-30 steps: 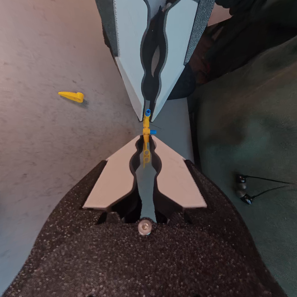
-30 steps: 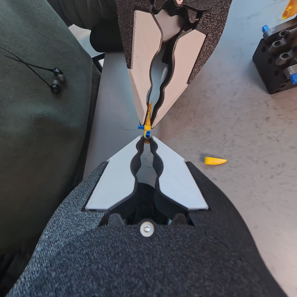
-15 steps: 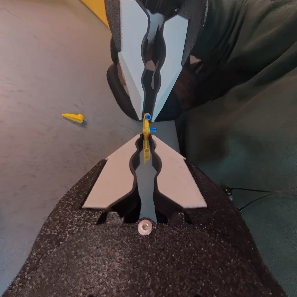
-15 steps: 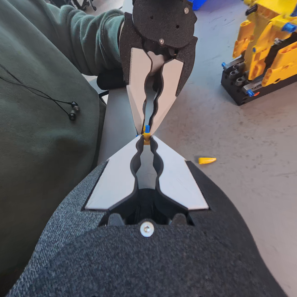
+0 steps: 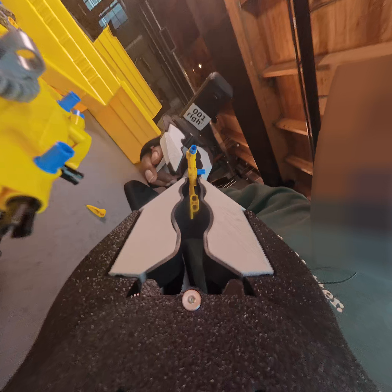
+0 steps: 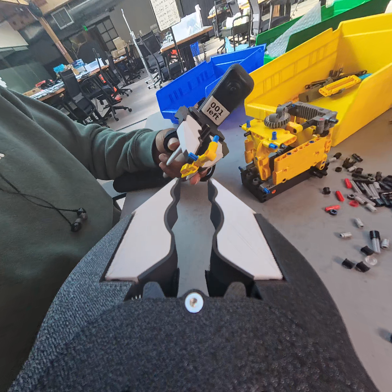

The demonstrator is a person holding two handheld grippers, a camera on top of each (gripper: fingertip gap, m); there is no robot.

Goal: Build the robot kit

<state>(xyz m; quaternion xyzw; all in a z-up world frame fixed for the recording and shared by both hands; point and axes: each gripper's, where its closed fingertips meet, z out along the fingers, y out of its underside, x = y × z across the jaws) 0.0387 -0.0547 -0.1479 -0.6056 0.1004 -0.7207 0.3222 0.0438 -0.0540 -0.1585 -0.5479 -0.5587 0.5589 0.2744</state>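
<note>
My left gripper (image 5: 192, 181) is shut on a thin yellow beam piece with blue pins (image 5: 191, 167). The piece sticks out past the fingertips and its holed end lies between the jaws. My right gripper (image 6: 194, 182) is open and empty, its fingertips a short way in front of the held piece, which also shows in the right wrist view (image 6: 201, 159). The right gripper appears farther off in the left wrist view (image 5: 180, 152), behind the piece and apart from it. A hand in a green sleeve (image 6: 118, 148) holds the left gripper.
A yellow and black brick model (image 6: 286, 152) stands on the grey table (image 6: 297, 222); it looms close at the left wrist view's left (image 5: 31, 131). Yellow bins (image 6: 339, 63), a blue bin (image 6: 201, 80), loose pins (image 6: 364, 191) and a small yellow piece (image 5: 96, 211) are around. Left and right tips are no more than a few centimetres apart.
My right gripper has let go of the yellow piece, opened and drawn back. Both grippers have tilted up from the table. The left gripper still holds the piece.
</note>
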